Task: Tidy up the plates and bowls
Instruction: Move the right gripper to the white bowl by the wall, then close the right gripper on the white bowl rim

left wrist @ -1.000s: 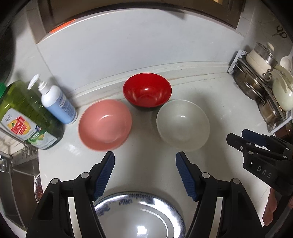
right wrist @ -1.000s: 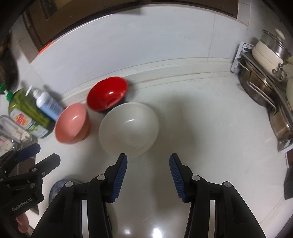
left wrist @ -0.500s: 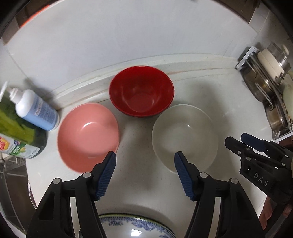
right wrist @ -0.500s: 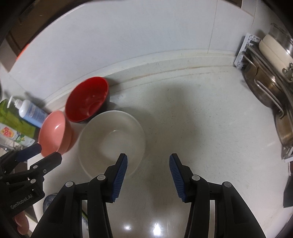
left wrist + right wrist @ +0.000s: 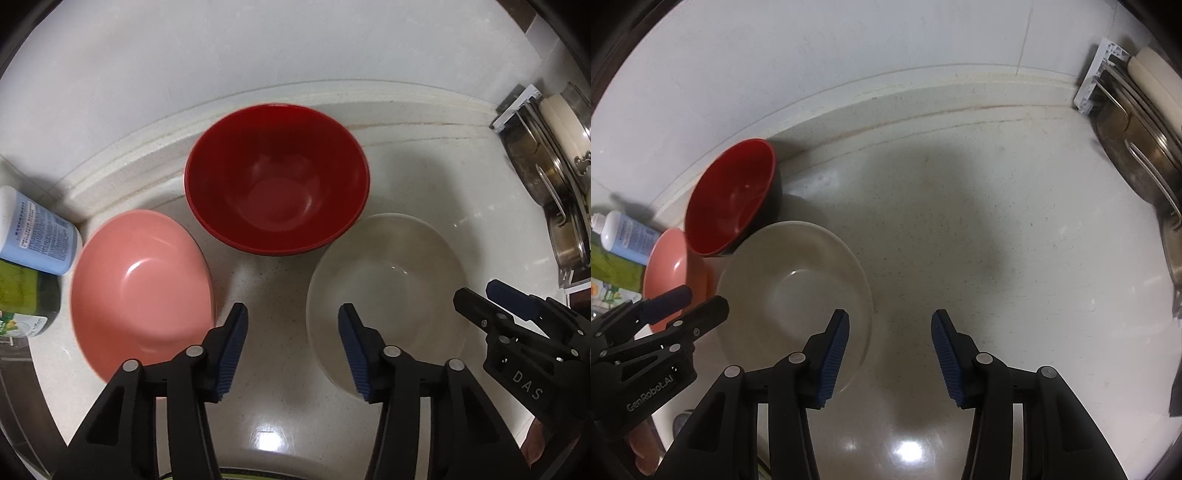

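Bowls sit in a loose triangle on the pale countertop (image 5: 280, 295): a red bowl (image 5: 277, 177) nearest the wall, a pink bowl (image 5: 142, 291) to its left and a cream bowl (image 5: 388, 291) to its right, all upright and close together; whether their rims touch is hard to tell. The pink one is smeared by blur in the left wrist view and half hidden behind the left tool in the right wrist view. The left gripper (image 5: 291, 347) hangs over the bare counter between the pink and cream bowls; its jaws have just been closing, yet nothing lies between them and they stand apart. The right gripper (image 5: 890, 350) hovers with its left finger over the cream bowl's near rim and its right finger over bare counter, jaws parted and gripping nothing. At the left edge a blue-and-white bottle (image 5: 33, 236) and a green bottle (image 5: 26, 299) are cut off by the frame. At the right, stacked metal pots (image 5: 546, 177) in a rack run out of view. A curved rim at the bottom of the left view is too cropped to name.
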